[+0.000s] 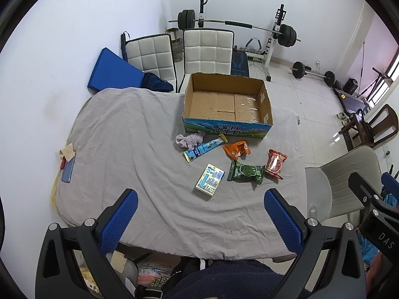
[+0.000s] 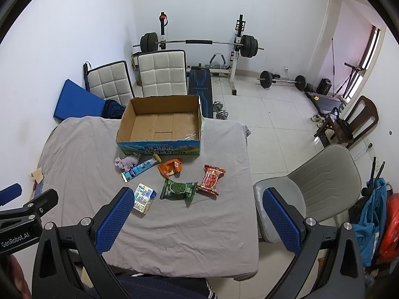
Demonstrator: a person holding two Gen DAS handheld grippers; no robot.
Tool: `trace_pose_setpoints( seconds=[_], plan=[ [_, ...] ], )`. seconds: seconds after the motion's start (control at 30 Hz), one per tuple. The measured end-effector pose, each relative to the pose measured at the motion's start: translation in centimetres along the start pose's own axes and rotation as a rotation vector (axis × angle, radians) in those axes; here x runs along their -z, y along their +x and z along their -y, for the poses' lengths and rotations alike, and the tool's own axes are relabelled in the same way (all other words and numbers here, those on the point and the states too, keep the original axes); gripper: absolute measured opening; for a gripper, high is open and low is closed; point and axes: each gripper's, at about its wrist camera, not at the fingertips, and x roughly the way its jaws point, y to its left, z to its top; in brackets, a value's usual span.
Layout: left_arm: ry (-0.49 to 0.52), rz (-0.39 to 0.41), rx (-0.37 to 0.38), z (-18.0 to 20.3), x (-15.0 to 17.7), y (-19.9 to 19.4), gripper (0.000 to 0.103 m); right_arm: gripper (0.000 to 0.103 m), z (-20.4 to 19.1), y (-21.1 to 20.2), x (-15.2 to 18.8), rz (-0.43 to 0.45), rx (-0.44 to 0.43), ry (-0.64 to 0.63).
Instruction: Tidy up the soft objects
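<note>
Counted on table: one cardboard box (image 1: 225, 104) at 12 o'clock; five snack packets (image 1: 245, 172); one purple cloth (image 1: 189, 140).

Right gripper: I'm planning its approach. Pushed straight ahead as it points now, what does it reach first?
Probably the green snack packet on the grey cloth; the open right gripper holds nothing. Depth is uncertain.

I see white walls (image 2: 74, 25) and a pale tiled floor (image 2: 274, 114). Two white quilted chairs (image 2: 162, 73) stand behind the surface (image 2: 179, 236), which is draped in grey cloth. A barbell rack (image 2: 199, 42) lines the far wall, a loose barbell (image 2: 281, 81) lies on the floor, and daylight enters a window (image 2: 371, 49) at right. A grey chair (image 2: 321, 182) sits beside the surface.
</note>
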Motion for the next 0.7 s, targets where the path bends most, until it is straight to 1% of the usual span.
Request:
trace_pose_setpoints(
  seconds=[0.1,0.23,0.3,0.33,0.37,0.4,0.43,0.5,0.57,0.67,0.7],
  plan=[
    [-0.004,-0.023,0.015,0.1,-0.9,2.7,0.103,0.103,0.5,1.9,-0.2,-0.025,-0.012,0.012],
    [0.023,-0.066,0.005,0.5,-2.1,8.4,0.103,0.103,0.9,8.0,-1.0,-0.105,-0.030,0.005],
    [0.056,-0.116,-0.004,0.8,-2.3,11.9,0.103,0.103,0.8,11.9,-1.3,-0.162,-0.044,-0.014],
    [0.077,-0.141,-0.002,1.0,-2.1,13.9,0.103,0.103,0.3,14.2,-1.4,-0.188,-0.073,-0.048],
    [0.098,-0.170,-0.012,1.3,-2.1,15.8,0.103,0.103,-0.1,16.3,-1.4,-0.213,-0.083,-0.081],
    [0.120,-0.207,-0.022,1.5,-2.0,18.1,0.103,0.103,-1.0,19.1,-1.2,-0.253,-0.077,-0.150],
    [0.134,-0.228,-0.023,1.7,-1.8,19.8,0.103,0.103,-1.7,21.2,-0.9,-0.278,-0.081,-0.200],
    [0.150,-0.279,-0.032,1.7,-1.3,23.2,0.103,0.103,-3.7,26.4,0.2,-0.359,-0.100,-0.331],
    [0.153,-0.328,-0.039,1.7,-0.6,26.5,0.103,0.103,-5.3,30.7,1.2,-0.428,-0.110,-0.430],
    [0.154,-0.390,-0.057,1.5,0.7,30.2,0.103,0.098,-7.7,37.2,3.3,-0.486,-0.105,-0.596],
    [0.154,-0.404,-0.061,1.3,1.1,30.9,0.103,0.097,-8.1,38.5,3.8,-0.493,-0.099,-0.634]
  ],
)
